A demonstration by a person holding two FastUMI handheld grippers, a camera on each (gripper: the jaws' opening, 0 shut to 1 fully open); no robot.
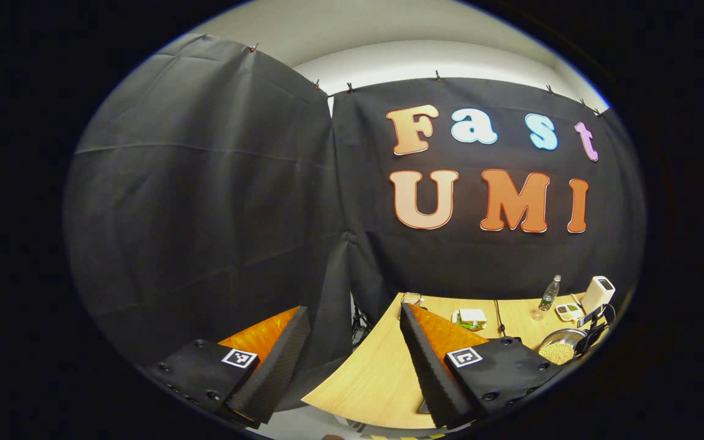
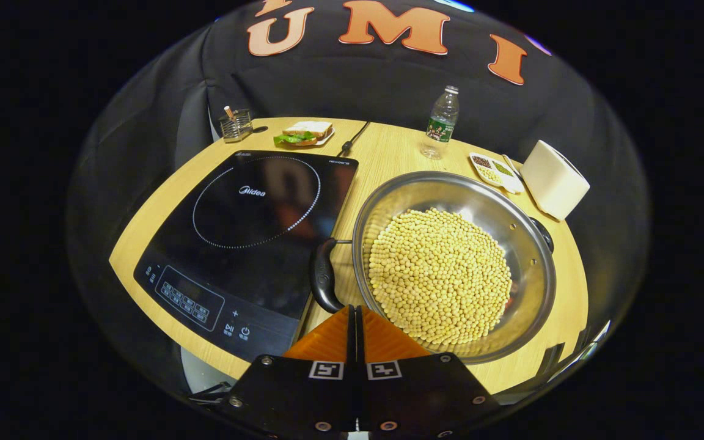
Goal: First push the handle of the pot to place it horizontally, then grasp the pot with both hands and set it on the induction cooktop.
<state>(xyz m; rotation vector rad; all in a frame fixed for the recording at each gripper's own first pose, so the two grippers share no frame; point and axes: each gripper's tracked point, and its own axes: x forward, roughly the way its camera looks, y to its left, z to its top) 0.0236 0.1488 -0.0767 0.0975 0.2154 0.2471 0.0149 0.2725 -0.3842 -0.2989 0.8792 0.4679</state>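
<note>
While your right tool (image 2: pixel 355 318) sits with its fingers pressed together and gripping nothing, its tip is poised just beside the near black handle (image 2: pixel 324 276) of the pot (image 2: pixel 514 232), so you look to be on the first step: pushing the handle round. The pot, heaped with pale beans (image 2: pixel 440 275), stands on the desk (image 2: pixel 388 153) right beside the induction cooktop (image 2: pixel 248 238), not on it; a second handle (image 2: pixel 542 233) shows at the far rim. Your left tool (image 1: pixel 352 360) is held wide open and empty, aimed at the booth wall off the desk's edge, with the pot (image 1: pixel 560 348) far to its side. Next, I judge, you nudge the near handle sideways with the closed tip, gently, so the beans stay put. Then bring the left tool over for the two-handed lift.
</note>
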